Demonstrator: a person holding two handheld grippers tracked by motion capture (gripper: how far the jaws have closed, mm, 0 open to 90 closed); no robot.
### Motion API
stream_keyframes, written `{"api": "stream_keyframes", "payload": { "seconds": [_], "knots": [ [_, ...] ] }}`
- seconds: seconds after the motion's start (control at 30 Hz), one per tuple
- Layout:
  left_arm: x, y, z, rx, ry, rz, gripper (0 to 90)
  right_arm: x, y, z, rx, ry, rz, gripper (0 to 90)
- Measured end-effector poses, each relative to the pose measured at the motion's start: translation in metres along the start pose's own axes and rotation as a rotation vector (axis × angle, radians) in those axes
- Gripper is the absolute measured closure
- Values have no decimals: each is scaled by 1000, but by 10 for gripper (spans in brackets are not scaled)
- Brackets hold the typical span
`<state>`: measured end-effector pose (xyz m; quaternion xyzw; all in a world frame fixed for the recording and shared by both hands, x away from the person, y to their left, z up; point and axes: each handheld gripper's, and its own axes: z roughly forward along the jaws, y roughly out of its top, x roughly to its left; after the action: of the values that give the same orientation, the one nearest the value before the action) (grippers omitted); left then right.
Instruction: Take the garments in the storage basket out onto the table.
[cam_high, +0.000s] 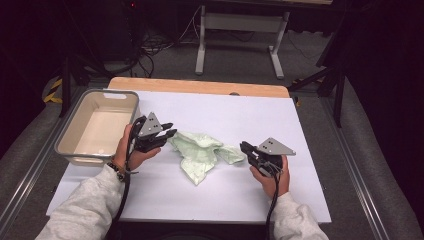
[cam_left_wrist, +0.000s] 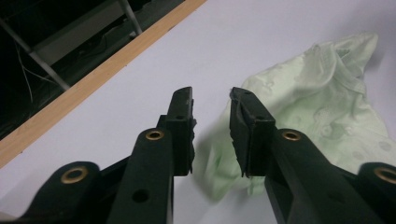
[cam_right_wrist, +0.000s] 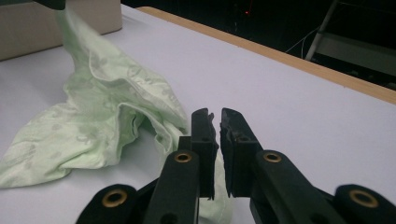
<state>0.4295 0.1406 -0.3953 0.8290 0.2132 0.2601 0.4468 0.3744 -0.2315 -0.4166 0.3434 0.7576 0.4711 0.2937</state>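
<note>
The light green cloth (cam_high: 202, 155) lies crumpled in the middle of the table (cam_high: 300, 200), with the grey tub (cam_high: 97, 125) at the left edge, maybe so the cloth can go in there. The left gripper (cam_high: 170, 134) sits at the cloth's left end with its jaws spread and nothing pinched between them. The right gripper (cam_high: 245, 148) waits at the cloth's right end, its jaws almost pressed together with just a thin gap, and cloth hangs near them, but I cannot tell if they pinch it.
</note>
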Motion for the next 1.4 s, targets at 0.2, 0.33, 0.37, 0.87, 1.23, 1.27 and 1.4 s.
{"api": "stream_keyframes", "payload": {
  "seconds": [0.2, 0.33, 0.37, 0.87, 1.23, 1.27, 1.4],
  "knots": [
    [-4, 2, 0, -8, -17, 9, 608, 2, 0, 1, 11, 27, -9, 822],
    [-4, 2, 0, -15, -37, 14, 586, 6, 1, 2, 19, 42, -30, 815],
    [-5, 2, 1, -12, -41, 12, 538, 10, 2, 2, 26, 64, -41, 808],
    [-32, -5, 44, 115, -175, 55, 345, 58, -3, 34, 157, 228, -80, 641],
    [-37, -4, 76, 210, -195, 73, 448, 54, -9, 59, 237, 183, 3, 617],
    [-37, -4, 76, 210, -195, 73, 474, 54, -9, 59, 237, 183, 3, 617],
    [-38, -4, 85, 242, -205, 91, 592, 56, -9, 68, 250, 187, 3, 725]
  ]
}}
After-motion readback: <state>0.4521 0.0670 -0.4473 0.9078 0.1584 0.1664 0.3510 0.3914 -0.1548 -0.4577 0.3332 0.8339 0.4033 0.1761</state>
